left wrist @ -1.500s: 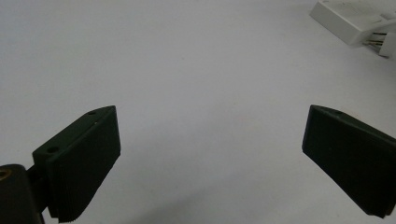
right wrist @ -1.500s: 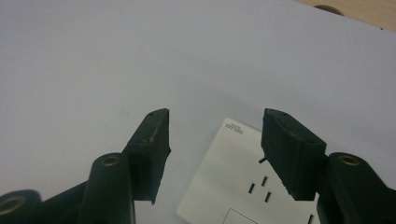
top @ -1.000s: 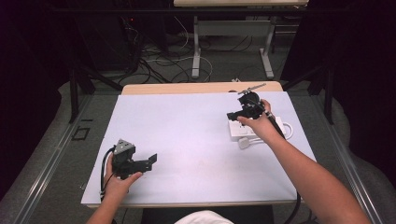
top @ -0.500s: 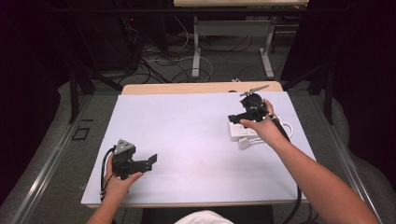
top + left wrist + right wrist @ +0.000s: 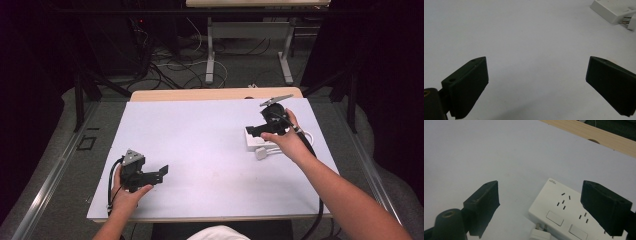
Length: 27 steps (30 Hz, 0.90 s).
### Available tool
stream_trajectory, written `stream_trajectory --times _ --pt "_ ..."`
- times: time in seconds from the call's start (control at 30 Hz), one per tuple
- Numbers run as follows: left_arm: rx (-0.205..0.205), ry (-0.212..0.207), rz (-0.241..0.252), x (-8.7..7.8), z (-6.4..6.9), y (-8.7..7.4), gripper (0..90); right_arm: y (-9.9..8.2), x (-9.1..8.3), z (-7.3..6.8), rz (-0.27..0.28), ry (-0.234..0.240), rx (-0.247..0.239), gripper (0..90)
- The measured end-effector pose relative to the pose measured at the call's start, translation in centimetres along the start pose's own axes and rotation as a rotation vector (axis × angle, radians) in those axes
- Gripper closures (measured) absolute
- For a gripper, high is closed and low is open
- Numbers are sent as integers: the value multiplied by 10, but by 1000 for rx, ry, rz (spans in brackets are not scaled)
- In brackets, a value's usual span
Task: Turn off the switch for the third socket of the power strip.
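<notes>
We are over the white power strip with the right gripper, and its jaws stand wide apart, released, holding nothing. In the right gripper view the power strip lies just beneath and a little ahead of that gripper, its socket face up, two rocker switches along the near edge, and its long axis running away to the lower right of that view, so one jaw hangs over the strip while the other hangs over bare surface. A white plug sits touching the strip's near side, its pins toward the body; whether it is seated in anything we cannot tell. In the high view the plug and a loop of white cord lie just beside the strip, on the person's side and to its right.

The left gripper is well apart from the strip, resting low near the front edge of the surface, and it is released too: in its own view the jaws gape over blank white, with the strip far off at the top right corner. So the right hand is plainly the nearer one, and we judge any grasp on the strip is its to make.

The surface is a plain white sheet over a wooden top whose far edge peeks out beyond the strip. Behind that, the room is dark, with cables on the floor and the legs of another table.
</notes>
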<state>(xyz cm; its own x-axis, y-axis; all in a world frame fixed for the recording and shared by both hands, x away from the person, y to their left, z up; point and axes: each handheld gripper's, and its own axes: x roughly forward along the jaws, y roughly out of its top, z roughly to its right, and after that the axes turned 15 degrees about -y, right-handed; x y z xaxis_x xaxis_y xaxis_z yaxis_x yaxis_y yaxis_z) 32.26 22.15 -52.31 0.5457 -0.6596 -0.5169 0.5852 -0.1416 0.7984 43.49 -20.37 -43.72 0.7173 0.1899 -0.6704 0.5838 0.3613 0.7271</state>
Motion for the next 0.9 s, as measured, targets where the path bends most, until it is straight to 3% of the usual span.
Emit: stream_trajectory --times 0.53,0.9 --pt "0 2 1 0 0 0 41 -31 -17 4 43 33 25 140" --pt "2 7 4 1 0 -1 41 -57 -34 8 74 19 33 99"
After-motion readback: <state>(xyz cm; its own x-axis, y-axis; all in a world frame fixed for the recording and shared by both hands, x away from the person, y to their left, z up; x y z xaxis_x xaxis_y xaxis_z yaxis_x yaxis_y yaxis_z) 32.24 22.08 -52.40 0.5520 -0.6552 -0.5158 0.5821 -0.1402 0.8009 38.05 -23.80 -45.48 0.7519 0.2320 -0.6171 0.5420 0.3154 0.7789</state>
